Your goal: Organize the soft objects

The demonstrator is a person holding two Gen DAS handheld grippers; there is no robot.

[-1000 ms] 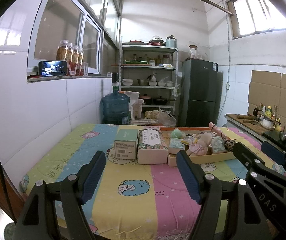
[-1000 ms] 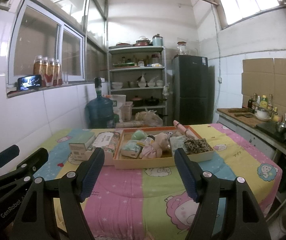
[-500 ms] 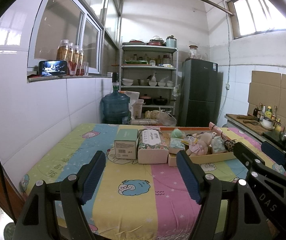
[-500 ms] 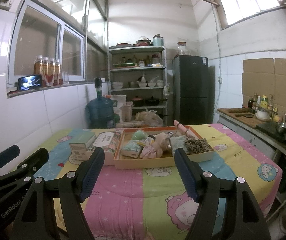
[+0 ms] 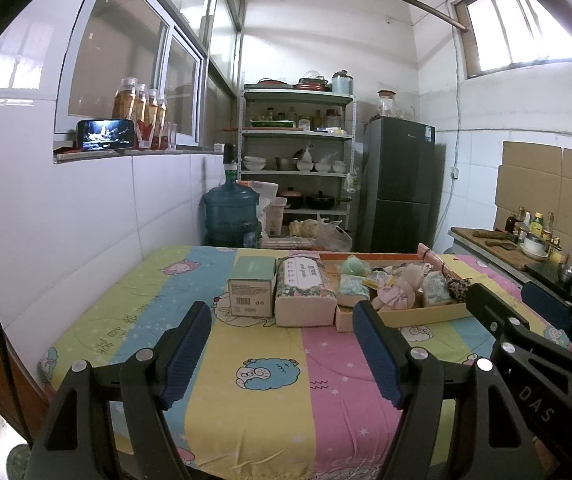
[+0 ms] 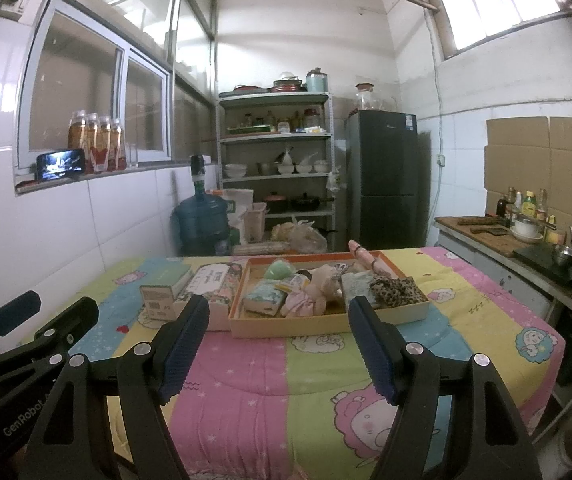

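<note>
Both tongs — left tongs (image 5: 282,344) and right tongs (image 6: 278,338) — gape wide, holding nothing, while the mid-frame tray (image 6: 326,322) holds a jumble of soft things hard to separate.

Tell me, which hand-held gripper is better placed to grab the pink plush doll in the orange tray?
Probably the right hand-held gripper. Its open jaws face the orange cardboard tray straight on, with the pink plush doll between them in its view. The left hand-held gripper faces the boxes beside the tray instead.
</note>
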